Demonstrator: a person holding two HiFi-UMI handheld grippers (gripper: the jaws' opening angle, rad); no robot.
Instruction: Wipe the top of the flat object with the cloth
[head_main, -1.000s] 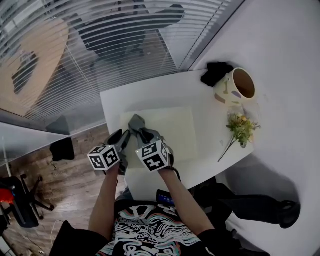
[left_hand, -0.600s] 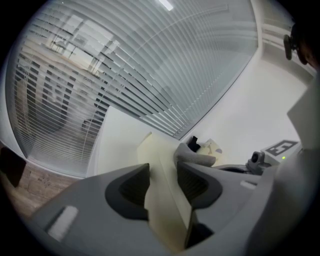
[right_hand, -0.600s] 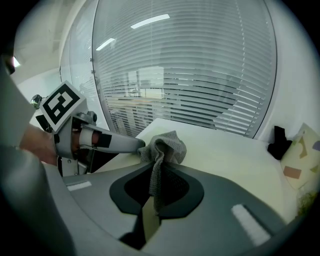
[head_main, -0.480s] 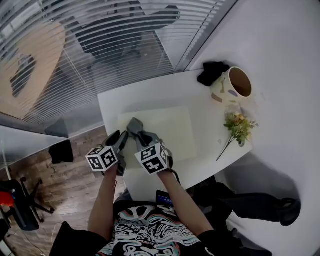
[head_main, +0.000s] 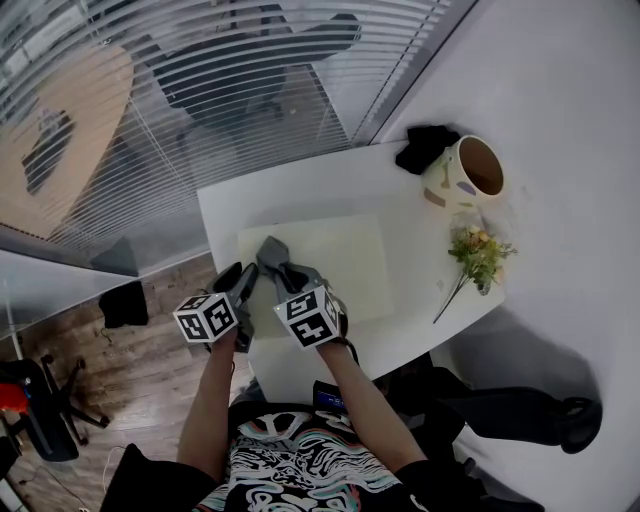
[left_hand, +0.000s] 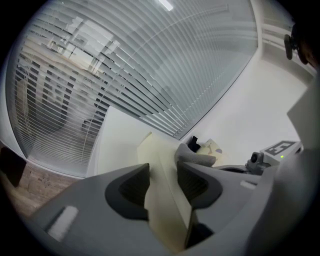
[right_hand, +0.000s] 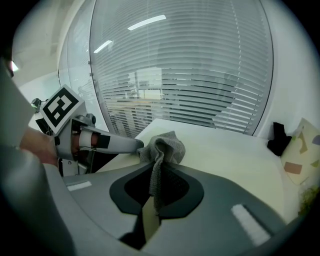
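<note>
A pale yellow flat board (head_main: 335, 262) lies on the white table (head_main: 300, 190). My left gripper (head_main: 243, 288) is shut on the board's near-left edge, and in the left gripper view the board (left_hand: 160, 165) runs between the jaws of that gripper (left_hand: 162, 175). My right gripper (head_main: 287, 274) is shut on a grey cloth (head_main: 271, 249) that rests bunched on the board's near-left corner. In the right gripper view the cloth (right_hand: 163, 146) hangs out of the right gripper (right_hand: 156, 186) onto the board (right_hand: 225, 150), with the left gripper (right_hand: 107, 142) just to its left.
A patterned mug (head_main: 466, 172), a black object (head_main: 424, 145) and a flower sprig (head_main: 479, 254) sit at the table's right end. Glass with blinds (head_main: 200, 80) stands behind the table. An office chair (head_main: 40, 410) is on the wood floor, lower left.
Only the head view has shifted slightly. Both grippers and the cloth stay at the board's near-left corner.
</note>
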